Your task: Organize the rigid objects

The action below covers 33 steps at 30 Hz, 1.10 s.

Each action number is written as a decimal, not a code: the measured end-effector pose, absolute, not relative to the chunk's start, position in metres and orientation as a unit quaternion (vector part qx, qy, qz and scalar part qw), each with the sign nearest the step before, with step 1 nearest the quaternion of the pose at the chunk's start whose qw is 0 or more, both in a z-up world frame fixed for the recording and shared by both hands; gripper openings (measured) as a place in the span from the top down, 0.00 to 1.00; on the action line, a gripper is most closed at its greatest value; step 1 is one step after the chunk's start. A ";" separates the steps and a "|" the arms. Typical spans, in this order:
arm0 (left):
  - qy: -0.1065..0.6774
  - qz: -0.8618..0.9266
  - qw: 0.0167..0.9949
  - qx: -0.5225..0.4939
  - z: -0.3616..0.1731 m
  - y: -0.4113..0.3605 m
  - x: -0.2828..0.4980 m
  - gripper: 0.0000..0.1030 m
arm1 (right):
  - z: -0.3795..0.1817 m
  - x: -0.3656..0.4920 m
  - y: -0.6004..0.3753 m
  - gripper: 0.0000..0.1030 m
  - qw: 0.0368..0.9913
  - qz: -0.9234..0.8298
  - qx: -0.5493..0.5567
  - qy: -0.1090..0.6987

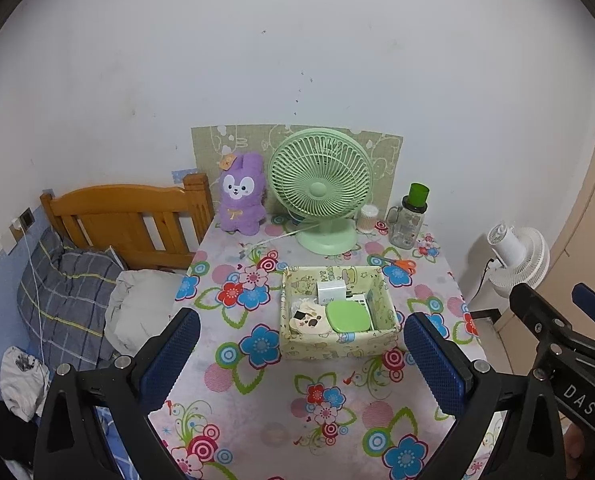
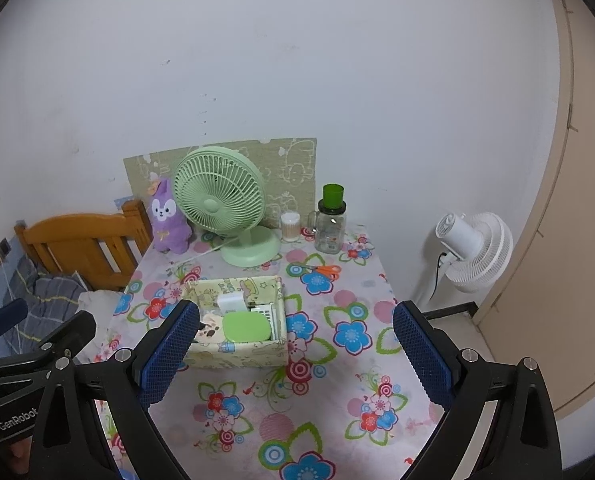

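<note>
Left gripper (image 1: 301, 354): I see its blue-padded fingers spread wide apart with nothing between them, hovering above the table's near half.
Right gripper (image 2: 295, 352): my own view shows its fingers equally far apart and empty; it hangs over the near edge of the table.
Table (image 1: 257, 408): flowered cloth covers the whole top.
Fabric box (image 1: 339, 344): sits near the middle of the table, closer to the right edge in the left view; in the right view its near left corner is hidden behind my left finger pad (image 2: 169, 356).
Box contents: a green rounded case (image 1: 347, 316) lies on top at the near side, a white charger block (image 1: 331, 290) stands behind it, a cream piece with dark spots (image 1: 307, 320) lies at its left; the rest I cannot make out.
Scissors (image 1: 397, 264): orange handles, flat on the cloth near the far right corner, apart from the box.
Back edge: purple plush rabbit (image 1: 241, 196) at the far left corner, green desk fan (image 1: 321, 188) in the middle, cotton-swab jar (image 1: 368, 218) and clear bottle with green cap (image 1: 409, 218) toward the right.
Only in the left view: pillow (image 1: 141, 308) and crumpled bedding beside the table's left edge.
Clearer in the right view: the white floor fan (image 2: 473, 252) and the beige door frame.
Cross-sighting: each camera catches the other gripper's black frame at its margin.
</note>
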<state>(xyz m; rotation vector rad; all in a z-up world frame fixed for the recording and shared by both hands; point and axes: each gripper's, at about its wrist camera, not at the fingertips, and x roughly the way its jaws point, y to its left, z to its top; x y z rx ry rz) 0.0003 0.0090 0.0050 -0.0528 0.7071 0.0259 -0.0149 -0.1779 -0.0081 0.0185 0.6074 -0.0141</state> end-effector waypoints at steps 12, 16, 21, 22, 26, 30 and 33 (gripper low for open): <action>0.346 0.027 0.937 -0.030 0.005 0.017 0.003 0.00 | -0.010 -0.011 -0.174 0.04 0.955 0.000 0.007 0.297; 0.344 0.027 0.938 -0.027 0.005 0.017 0.004 0.00 | -0.011 -0.008 -0.175 0.04 0.955 0.001 0.005 0.297; 0.344 0.029 0.938 -0.028 0.004 0.017 0.004 0.00 | -0.010 -0.010 -0.173 0.04 0.956 0.006 0.001 0.293; 0.344 0.029 0.938 -0.028 0.004 0.016 0.004 0.00 | -0.010 -0.010 -0.172 0.04 0.956 0.008 0.000 0.293; 0.344 0.030 0.938 -0.026 0.004 0.016 0.005 0.00 | -0.010 -0.008 -0.173 0.04 0.956 0.012 -0.001 0.293; 0.343 0.031 0.939 -0.020 0.004 0.015 0.006 0.00 | -0.009 -0.009 -0.172 0.04 0.959 0.003 -0.013 0.285; 0.344 0.030 0.938 -0.020 0.004 0.014 0.007 0.00 | -0.010 -0.009 -0.173 0.04 0.958 0.008 -0.006 0.287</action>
